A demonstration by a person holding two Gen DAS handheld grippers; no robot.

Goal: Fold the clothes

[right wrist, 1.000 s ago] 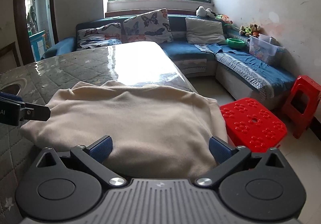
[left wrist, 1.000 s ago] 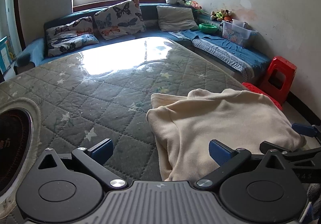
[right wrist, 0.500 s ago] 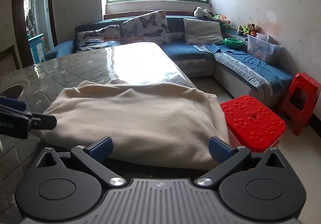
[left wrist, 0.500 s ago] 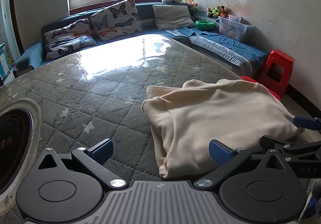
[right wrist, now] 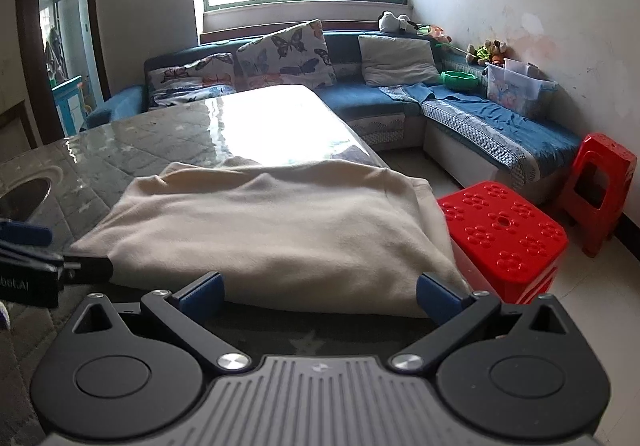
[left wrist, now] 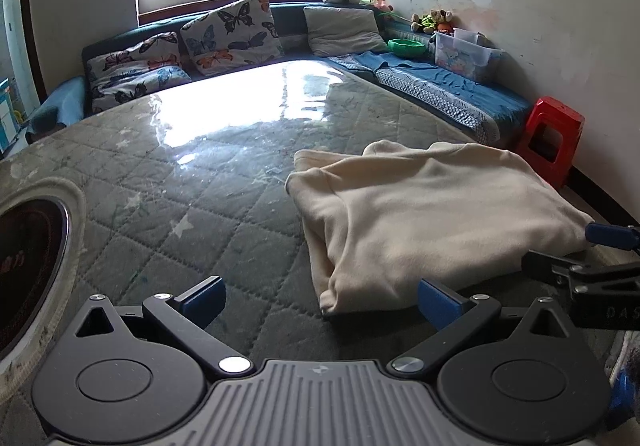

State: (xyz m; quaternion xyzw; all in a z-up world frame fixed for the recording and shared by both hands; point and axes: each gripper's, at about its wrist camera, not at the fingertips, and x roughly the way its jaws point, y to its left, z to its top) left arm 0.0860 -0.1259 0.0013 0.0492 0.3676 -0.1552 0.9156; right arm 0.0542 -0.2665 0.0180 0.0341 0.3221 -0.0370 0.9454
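Note:
A cream garment (left wrist: pixel 432 214) lies folded flat on the green quilted table (left wrist: pixel 200 198), near its right edge. My left gripper (left wrist: pixel 320 302) is open just short of the garment's near left corner, nothing between its blue fingertips. In the right wrist view the same garment (right wrist: pixel 280 230) fills the middle, its right side hanging slightly over the table edge. My right gripper (right wrist: pixel 318 296) stands open just before the garment's near hem, holding nothing. Each gripper shows at the edge of the other's view.
A round dark inset (left wrist: pixel 28 246) sits in the table at the left. Two red plastic stools (right wrist: pixel 508 234) stand on the floor right of the table. A blue sofa (right wrist: pixel 480 114) with cushions, a green bowl and a clear box runs along the back and right walls.
Both grippers have drawn back toward me from the garment, which now lies farther off and flat on the table. Their fingers stay open throughout.

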